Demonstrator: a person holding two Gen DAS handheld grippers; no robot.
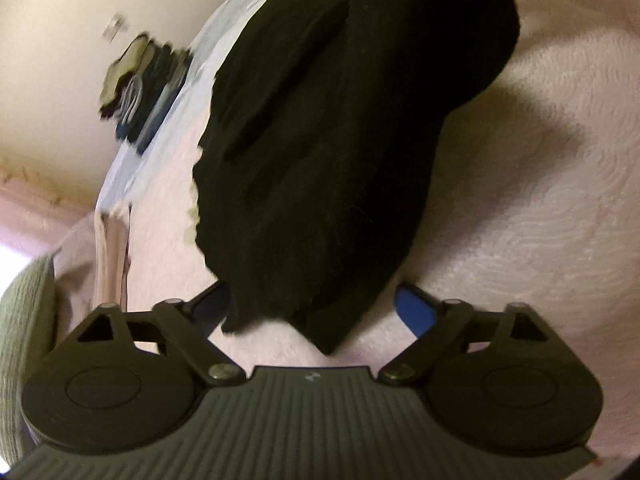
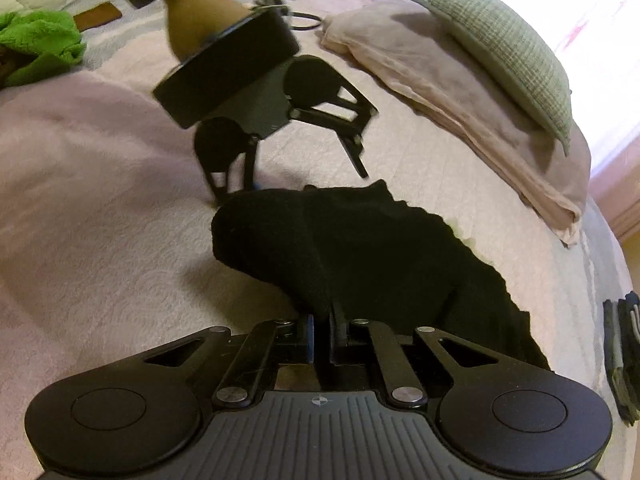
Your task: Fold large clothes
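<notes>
Right gripper: nearest in its own view; its 2 fingers are pinched together on a fold of the black knitted garment, with almost no gap between them.

Black knitted garment: lies bunched in a long heap on the pale pink textured bedspread, running from the right gripper away toward the left gripper. In the left wrist view it fills the middle, its near end lying between that gripper's fingers.

Left gripper: its 2 blue-padded fingers stand wide apart, 1 on each side of the garment's near end, clamping nothing. From the right wrist view it hangs over the far end of the garment, held by a hand in a dark sleeve, with a cable trailing behind it.

In the way: only the garment's own bulk, which hides the left gripper's left fingertip in the left wrist view.

Right of the garment: a folded pale pink cloth with a grey-green checked cushion resting on top, both apart from the garment.

Right edge: a stack of dark folded clothes at the bed's side.

Far left: a crumpled bright green cloth, well apart from everything else.
</notes>
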